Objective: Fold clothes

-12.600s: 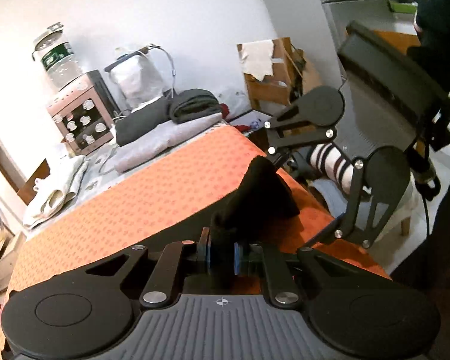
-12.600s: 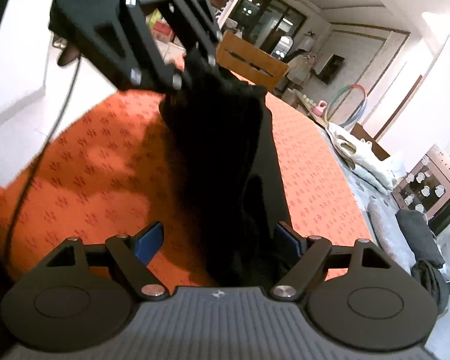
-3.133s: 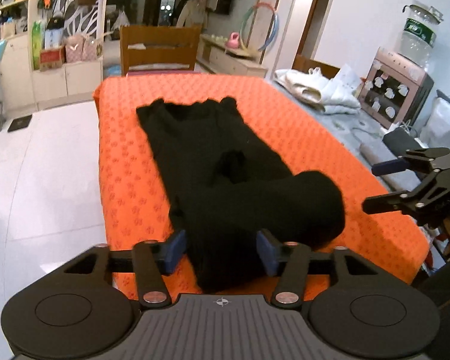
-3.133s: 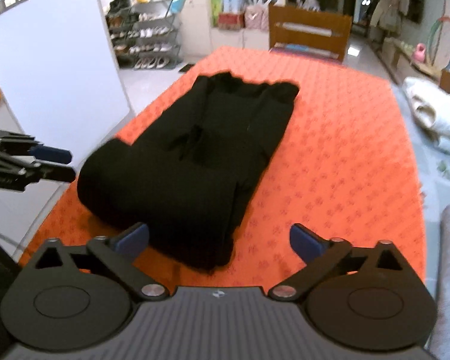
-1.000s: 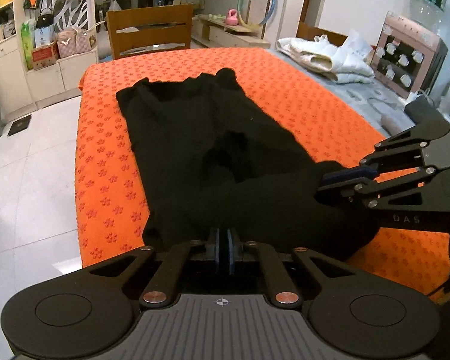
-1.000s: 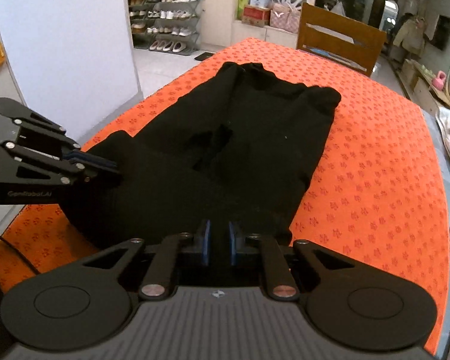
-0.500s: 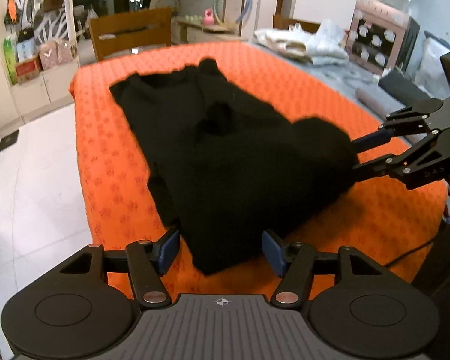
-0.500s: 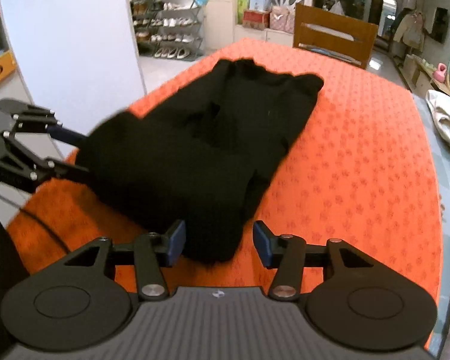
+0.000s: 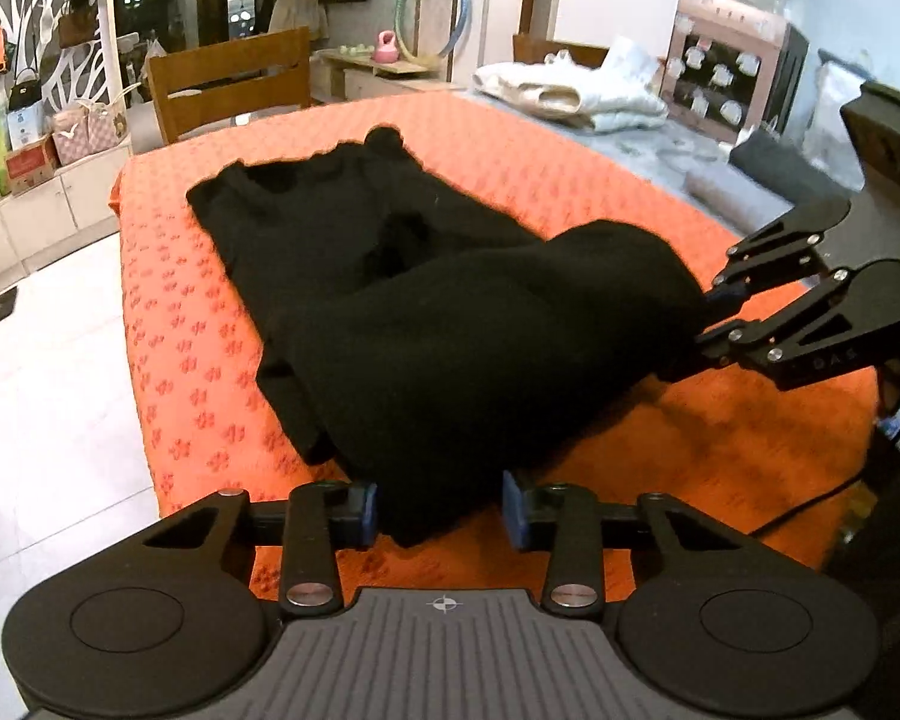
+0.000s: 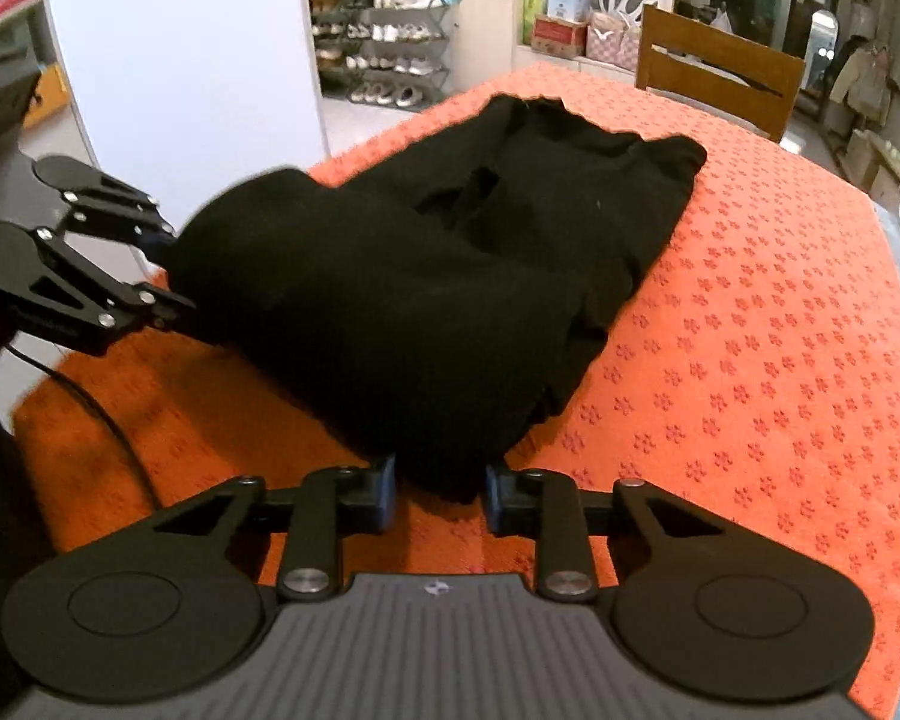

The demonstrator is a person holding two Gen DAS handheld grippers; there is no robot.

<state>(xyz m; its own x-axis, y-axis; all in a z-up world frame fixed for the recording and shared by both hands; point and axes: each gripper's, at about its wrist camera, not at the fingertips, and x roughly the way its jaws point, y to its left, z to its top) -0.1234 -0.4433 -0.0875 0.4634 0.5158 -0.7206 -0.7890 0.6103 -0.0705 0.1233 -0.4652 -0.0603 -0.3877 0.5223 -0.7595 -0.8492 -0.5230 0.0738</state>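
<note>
A black garment [image 9: 438, 312] is shown lying lengthwise on a table covered by an orange cloth [image 9: 168, 324] with a small flower print; its near portion is doubled over into a thick fold, while its far portion lies flat toward a wooden chair [image 9: 228, 81]. The left gripper [image 9: 439, 509] is seen at the near left corner of the fold, its jaws partly open after having just been closing; the corner of the fabric lies between the blue pads [image 9: 363, 510], and a narrow gap is visible beside the right-hand pad, so no firm pinch is shown. The right gripper [image 10: 440, 491] is seen at the near right corner of the same fold, its jaws likewise partly open and just closing, with the fabric edge set between the pads and close to both; whether they press on it cannot be told. Each gripper appears at the side of the other's view, its fingers at the fold. White laundry [image 9: 570, 93] is piled beyond the table.
</note>
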